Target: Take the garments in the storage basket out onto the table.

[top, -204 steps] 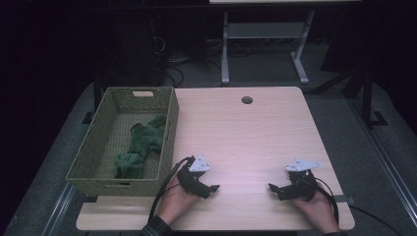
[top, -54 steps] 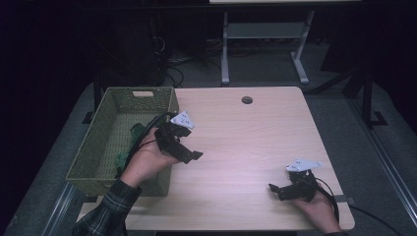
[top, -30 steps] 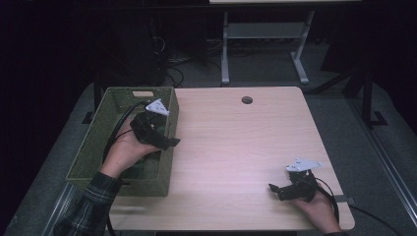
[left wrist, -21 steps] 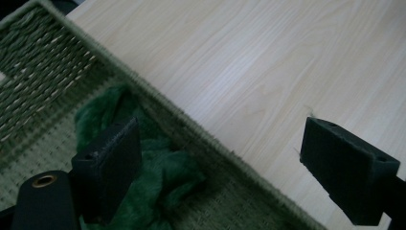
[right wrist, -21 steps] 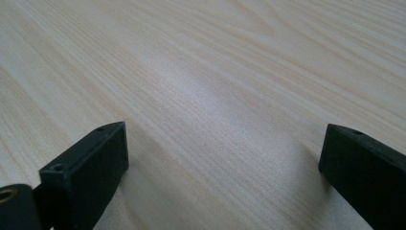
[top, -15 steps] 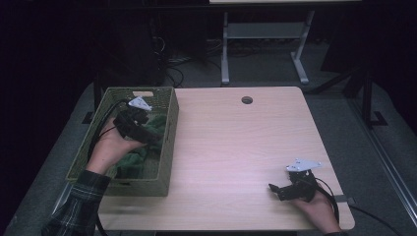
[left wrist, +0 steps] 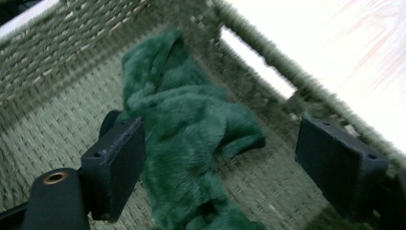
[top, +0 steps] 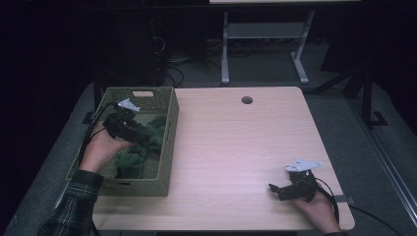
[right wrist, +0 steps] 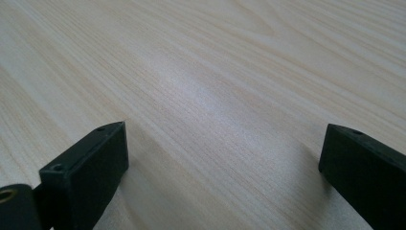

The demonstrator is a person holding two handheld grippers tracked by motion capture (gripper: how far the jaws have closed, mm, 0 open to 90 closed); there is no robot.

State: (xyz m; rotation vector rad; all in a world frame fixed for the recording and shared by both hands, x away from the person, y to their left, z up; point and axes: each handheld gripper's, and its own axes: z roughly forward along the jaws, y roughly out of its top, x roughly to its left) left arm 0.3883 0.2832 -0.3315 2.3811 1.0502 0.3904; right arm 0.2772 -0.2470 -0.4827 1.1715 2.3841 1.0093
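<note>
High view | left claw (top: 143, 136) moved into basket (top: 169, 142), over green cloth (left wrist: 191, 139), apparently untouched; jaws wide, narrowing | right claw (top: 276, 190) open

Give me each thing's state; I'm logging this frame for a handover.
Left gripper: open, inside the basket over the cloth, jaws just been closing, not yet pressing it.
Right gripper: open, holding nothing, low over the table.
Cloth: crumpled, lying in the basket.
Basket: upright at the table's left edge.

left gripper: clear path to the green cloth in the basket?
Likely yes. The left gripper, jaws just closing but apart, hangs inside the basket with the green cloth between its pads, nothing in between.
</note>
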